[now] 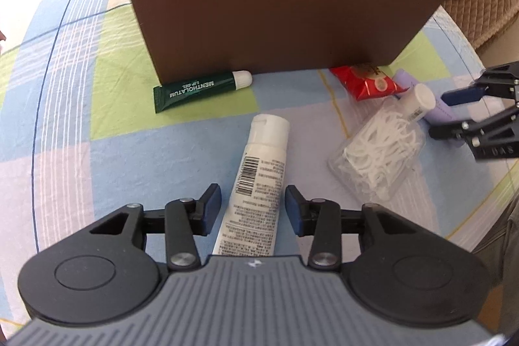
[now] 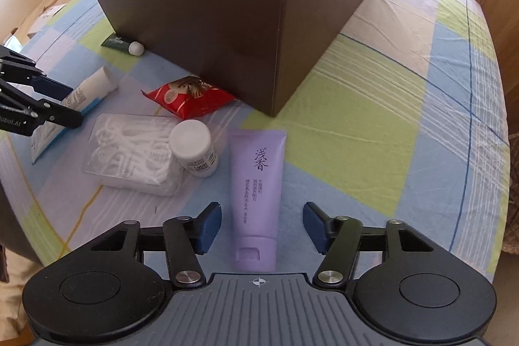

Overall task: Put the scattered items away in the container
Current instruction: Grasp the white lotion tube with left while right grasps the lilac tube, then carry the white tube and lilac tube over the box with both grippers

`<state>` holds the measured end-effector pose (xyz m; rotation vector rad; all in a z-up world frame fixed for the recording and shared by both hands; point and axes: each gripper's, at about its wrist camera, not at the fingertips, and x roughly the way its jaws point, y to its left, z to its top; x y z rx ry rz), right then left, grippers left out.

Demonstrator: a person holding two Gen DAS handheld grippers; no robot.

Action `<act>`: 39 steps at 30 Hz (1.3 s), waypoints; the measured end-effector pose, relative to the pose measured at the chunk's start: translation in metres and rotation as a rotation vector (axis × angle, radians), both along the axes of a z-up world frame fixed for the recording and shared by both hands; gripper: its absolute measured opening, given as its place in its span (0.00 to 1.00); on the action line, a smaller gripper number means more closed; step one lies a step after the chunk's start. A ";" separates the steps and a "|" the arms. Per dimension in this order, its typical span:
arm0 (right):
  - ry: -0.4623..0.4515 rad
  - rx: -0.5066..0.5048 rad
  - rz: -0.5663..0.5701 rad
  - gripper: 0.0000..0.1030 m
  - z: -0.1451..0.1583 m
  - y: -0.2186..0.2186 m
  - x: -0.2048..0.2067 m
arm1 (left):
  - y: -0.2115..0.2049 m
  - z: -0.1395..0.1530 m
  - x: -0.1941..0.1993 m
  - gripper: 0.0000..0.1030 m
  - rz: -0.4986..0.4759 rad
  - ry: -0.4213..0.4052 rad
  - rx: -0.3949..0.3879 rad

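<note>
The brown box [image 2: 207,31] stands on the checked cloth of the desk [image 2: 405,119], and what shows of its white inside holds little: one pale thing at the back wall, too unclear to name. Six items lie outside, so most tidying is left: purple tube [image 2: 256,184], white tube [image 1: 256,177], floss-pick case [image 2: 129,151], red packet [image 2: 188,99], green tube [image 1: 201,89], small white bottle [image 2: 194,148]. The left gripper [image 1: 253,209] and right gripper [image 2: 259,226] each straddle a tube, fingers spread, pinching nothing.
</note>
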<state>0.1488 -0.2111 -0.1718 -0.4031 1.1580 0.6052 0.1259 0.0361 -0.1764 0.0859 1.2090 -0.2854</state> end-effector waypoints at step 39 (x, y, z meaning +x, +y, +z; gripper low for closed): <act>0.098 0.526 -0.396 0.33 0.129 -0.055 0.030 | -0.008 0.131 0.015 0.26 -0.086 -0.238 -0.003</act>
